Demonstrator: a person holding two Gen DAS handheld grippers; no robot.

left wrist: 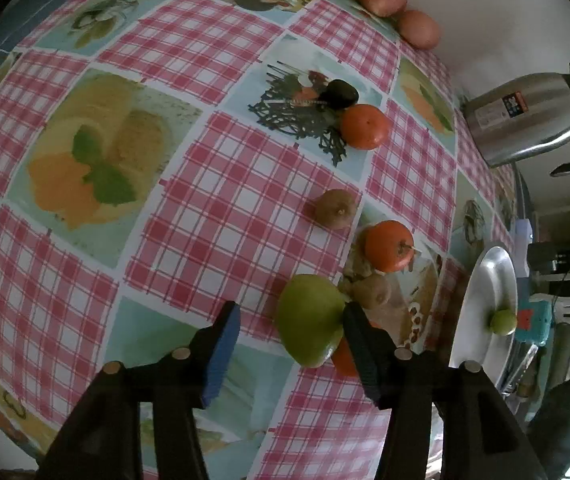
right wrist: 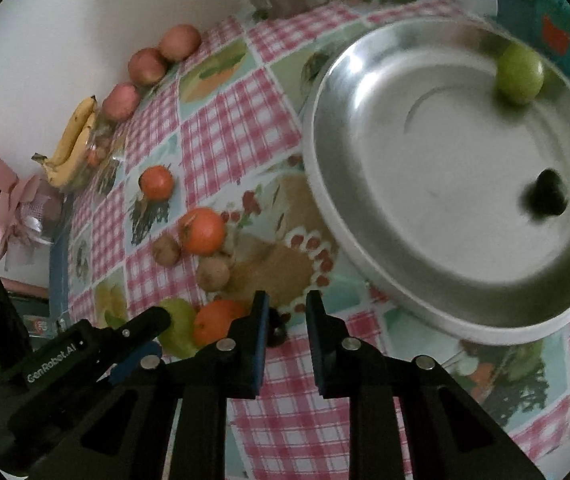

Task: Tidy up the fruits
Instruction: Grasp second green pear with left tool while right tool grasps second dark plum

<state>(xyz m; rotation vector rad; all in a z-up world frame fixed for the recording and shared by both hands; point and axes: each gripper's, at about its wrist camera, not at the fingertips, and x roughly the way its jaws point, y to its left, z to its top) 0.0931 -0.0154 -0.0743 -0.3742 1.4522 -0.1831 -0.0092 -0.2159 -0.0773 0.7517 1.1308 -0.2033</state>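
My left gripper (left wrist: 291, 322) is open, low over the table, with a green apple (left wrist: 311, 318) between its fingers, against the right finger. It also shows in the right wrist view (right wrist: 137, 330), beside that apple (right wrist: 179, 326). Oranges (left wrist: 389, 246), kiwis (left wrist: 335, 208) and a dark fruit (left wrist: 341, 94) lie beyond. My right gripper (right wrist: 285, 312) is open and empty, above the cloth near the steel plate (right wrist: 365, 240). The plate holds a green apple (right wrist: 519, 74) and a dark fruit (right wrist: 545, 196). An orange (right wrist: 217, 320) and a small dark fruit (right wrist: 275, 330) lie by the right gripper's left finger.
Red apples (right wrist: 147, 66) and bananas (right wrist: 73, 140) line the wall. A steel kettle (left wrist: 525, 120) stands at the table's far end. A pink bouquet (right wrist: 5, 204) lies at the left end. A teal box (right wrist: 561, 36) sits past the plate.
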